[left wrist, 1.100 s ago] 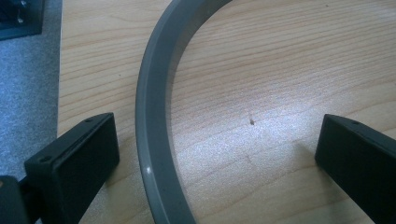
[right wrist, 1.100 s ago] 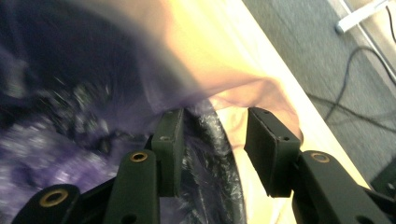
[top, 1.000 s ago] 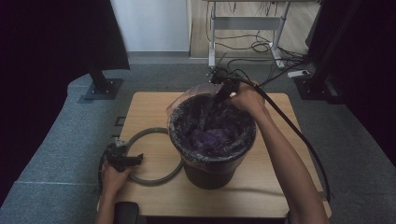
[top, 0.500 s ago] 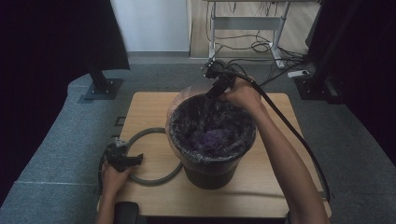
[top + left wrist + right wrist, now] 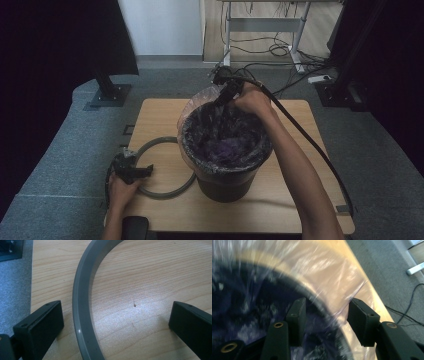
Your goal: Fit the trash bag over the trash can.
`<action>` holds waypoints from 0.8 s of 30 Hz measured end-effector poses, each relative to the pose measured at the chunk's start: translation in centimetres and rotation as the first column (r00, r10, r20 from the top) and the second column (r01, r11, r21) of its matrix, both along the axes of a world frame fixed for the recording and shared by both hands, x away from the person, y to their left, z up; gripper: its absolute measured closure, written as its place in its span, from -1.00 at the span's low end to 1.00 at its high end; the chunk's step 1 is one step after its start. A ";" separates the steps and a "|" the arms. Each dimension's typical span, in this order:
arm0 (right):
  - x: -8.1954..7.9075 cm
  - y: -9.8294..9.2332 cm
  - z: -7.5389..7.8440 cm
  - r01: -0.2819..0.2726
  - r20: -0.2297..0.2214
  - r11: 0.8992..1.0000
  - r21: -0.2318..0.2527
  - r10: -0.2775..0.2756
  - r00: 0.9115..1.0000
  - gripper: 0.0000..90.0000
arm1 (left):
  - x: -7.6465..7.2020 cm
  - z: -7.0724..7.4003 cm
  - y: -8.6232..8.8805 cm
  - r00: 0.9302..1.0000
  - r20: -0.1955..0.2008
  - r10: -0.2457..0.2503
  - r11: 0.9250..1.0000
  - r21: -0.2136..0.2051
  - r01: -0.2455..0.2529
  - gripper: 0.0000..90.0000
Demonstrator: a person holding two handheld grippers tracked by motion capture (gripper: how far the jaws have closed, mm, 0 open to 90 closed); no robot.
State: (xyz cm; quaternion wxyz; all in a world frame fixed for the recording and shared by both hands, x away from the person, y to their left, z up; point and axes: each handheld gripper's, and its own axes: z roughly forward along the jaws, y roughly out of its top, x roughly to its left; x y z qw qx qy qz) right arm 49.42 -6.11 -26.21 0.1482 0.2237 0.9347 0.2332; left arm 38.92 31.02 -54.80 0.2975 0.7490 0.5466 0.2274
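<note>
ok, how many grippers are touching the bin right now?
1. The right gripper is at the far rim of the bin, jaws open astride the rim and clear bag. The left gripper is off the bin, open over the grey ring.

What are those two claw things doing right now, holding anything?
Left gripper: open, holding nothing, jaws astride the grey ring.
Right gripper: open, jaws astride the bin's rim and clear bag.
</note>
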 end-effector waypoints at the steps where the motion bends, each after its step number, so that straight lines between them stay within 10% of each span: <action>1: 0.0 0.0 -0.2 -0.007 0.002 1.000 -0.017 0.007 1.000 0.07 | 0.0 0.0 0.0 1.000 0.000 0.000 1.000 0.000 0.000 -1.00; 16: 1.4 0.5 -4.0 -0.040 -0.073 0.990 -0.136 0.030 0.997 -0.15 | 0.0 0.0 0.0 1.000 0.000 0.000 1.000 0.000 0.000 -1.00; 24: 0.5 -0.9 -0.4 -0.058 -0.015 0.997 -0.057 0.057 0.998 -0.22 | 0.0 0.0 0.0 1.000 0.000 -0.001 1.000 0.000 0.001 -1.00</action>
